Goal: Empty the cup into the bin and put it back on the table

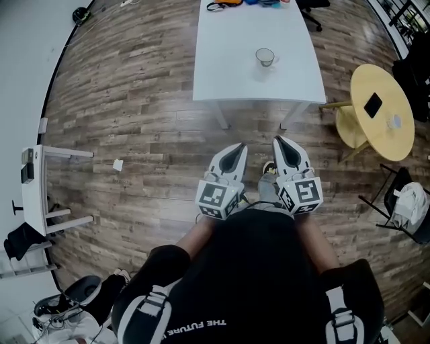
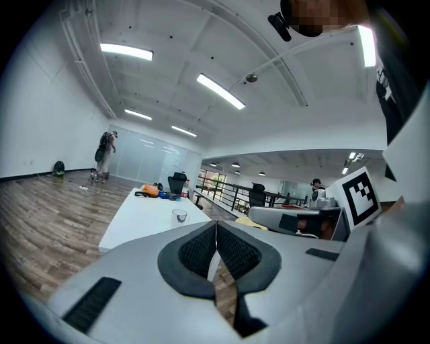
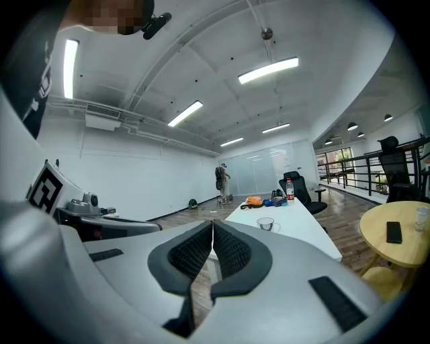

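Cup (image 1: 265, 57) (clear, round) on smooth white table (image 1: 228, 64); left tongs (image 1: 238, 148), right tongs (image 1: 278, 141) pressed together.

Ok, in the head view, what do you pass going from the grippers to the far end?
The left gripper and right gripper side by side → white table's near edge → cup → orange and blue things at its far end.

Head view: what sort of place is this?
Probably an open-plan office or lab: a long white table with a cup, a round yellow table and an office chair.
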Demonstrator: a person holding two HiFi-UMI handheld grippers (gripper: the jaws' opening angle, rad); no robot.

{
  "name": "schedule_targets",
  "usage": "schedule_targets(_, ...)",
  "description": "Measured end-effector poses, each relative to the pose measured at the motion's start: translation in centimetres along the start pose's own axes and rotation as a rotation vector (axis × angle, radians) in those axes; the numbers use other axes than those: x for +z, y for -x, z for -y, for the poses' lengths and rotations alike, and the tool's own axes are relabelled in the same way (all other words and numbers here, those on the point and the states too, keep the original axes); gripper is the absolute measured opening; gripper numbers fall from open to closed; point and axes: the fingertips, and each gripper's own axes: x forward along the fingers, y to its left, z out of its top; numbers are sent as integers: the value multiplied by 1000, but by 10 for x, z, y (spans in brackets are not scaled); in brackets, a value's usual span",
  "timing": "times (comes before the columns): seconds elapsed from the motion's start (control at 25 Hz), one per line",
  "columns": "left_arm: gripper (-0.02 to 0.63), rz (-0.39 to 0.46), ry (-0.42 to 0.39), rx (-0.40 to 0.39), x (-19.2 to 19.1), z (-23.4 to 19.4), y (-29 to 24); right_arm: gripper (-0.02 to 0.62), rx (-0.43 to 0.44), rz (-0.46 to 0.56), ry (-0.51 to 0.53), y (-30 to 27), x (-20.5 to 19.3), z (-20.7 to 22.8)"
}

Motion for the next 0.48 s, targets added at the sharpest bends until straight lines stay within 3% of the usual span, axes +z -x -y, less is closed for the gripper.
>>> schedule_targets(0.2, 21, -13, -25, 2, 7, -22, -62, 17, -10, 2, -3, -44, 1, 56)
schedule_targets(0.48, 21, -40, -74, 4, 33, -70, -209, 17, 17, -28, -18, -148, 7, 169)
